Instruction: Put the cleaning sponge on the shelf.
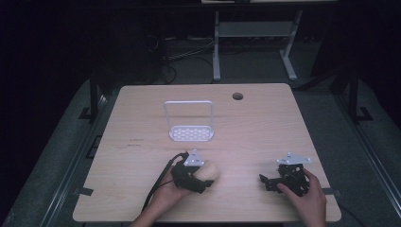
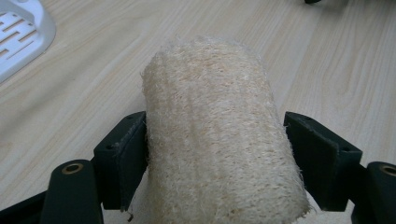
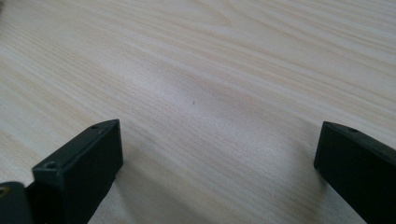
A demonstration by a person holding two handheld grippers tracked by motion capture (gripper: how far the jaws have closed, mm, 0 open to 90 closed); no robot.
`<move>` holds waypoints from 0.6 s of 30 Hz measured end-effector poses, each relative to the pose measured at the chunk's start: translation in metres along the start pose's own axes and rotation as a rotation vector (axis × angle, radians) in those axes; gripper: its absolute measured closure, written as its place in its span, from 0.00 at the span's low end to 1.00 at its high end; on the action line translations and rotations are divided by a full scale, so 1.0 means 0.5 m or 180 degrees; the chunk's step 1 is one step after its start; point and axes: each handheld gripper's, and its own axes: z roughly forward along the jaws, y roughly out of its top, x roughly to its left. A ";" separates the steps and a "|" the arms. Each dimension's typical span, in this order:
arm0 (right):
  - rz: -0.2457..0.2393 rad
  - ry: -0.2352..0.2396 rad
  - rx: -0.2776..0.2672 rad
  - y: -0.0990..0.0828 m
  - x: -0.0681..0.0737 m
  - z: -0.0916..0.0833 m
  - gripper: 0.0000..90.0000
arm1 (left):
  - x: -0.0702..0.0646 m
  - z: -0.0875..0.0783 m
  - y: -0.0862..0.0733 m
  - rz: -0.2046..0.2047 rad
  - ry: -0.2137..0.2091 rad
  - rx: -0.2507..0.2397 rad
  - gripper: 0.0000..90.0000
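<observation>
Right, my left gripper [image 1: 201, 174] sits low near the front edge of the table [image 1: 142, 189], my hand behind it with the palm cupping the body, jaws pointing right and a bit forward across the top. The loofah [image 2: 212, 135] is between the jaws: in the left gripper view the left pad sits against its fibrous side, the right pad looks right up at the other side, though I can't tell if it really presses there. Jaws stand wide, about as wide as the loofah itself. The loofah lies on the wood, just right of the gripper body in the high view, near the middle of the front half of the table.

My right gripper [image 1: 269, 182] rests well apart, toward the front right corner, hand wrapped over it from behind, jaws pointing left. Its jaws are spread wide with only bare wood between them.

Count: two grippers, one loofah, one white rack [image 1: 190, 124] standing upright behind the loofah toward mid-table, one round hole [image 1: 238, 96] in the tabletop near the far edge.
</observation>
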 end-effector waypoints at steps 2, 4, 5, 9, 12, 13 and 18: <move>0.0002 0.0000 0.0001 0.000 0.000 0.000 0.01 | 0.000 -0.001 0.000 -0.0012 -0.0010 -0.0009 0.27; 0.0001 0.0000 0.0000 0.000 0.000 0.000 0.01 | -0.001 -0.002 0.001 -0.0020 -0.0016 -0.0029 0.27; 0.0000 0.0000 0.0000 0.000 0.000 0.000 0.01 | -0.001 -0.004 0.002 -0.0016 -0.0025 -0.0026 0.27; 0.0000 0.0000 0.0000 0.000 0.000 0.000 0.01 | -0.002 -0.008 0.004 -0.0036 -0.0062 -0.0066 0.27; 0.0000 0.0000 0.0000 0.000 0.000 0.000 0.01 | -0.001 -0.014 0.008 -0.0020 -0.0070 -0.0072 0.27; 0.0000 0.0000 0.0000 0.000 0.000 0.000 0.01 | 0.000 -0.017 0.009 -0.0016 -0.0078 -0.0076 0.27; 0.0000 0.0000 0.0000 0.000 0.000 0.000 0.01 | 0.000 -0.026 0.015 -0.0021 -0.0083 -0.0120 0.27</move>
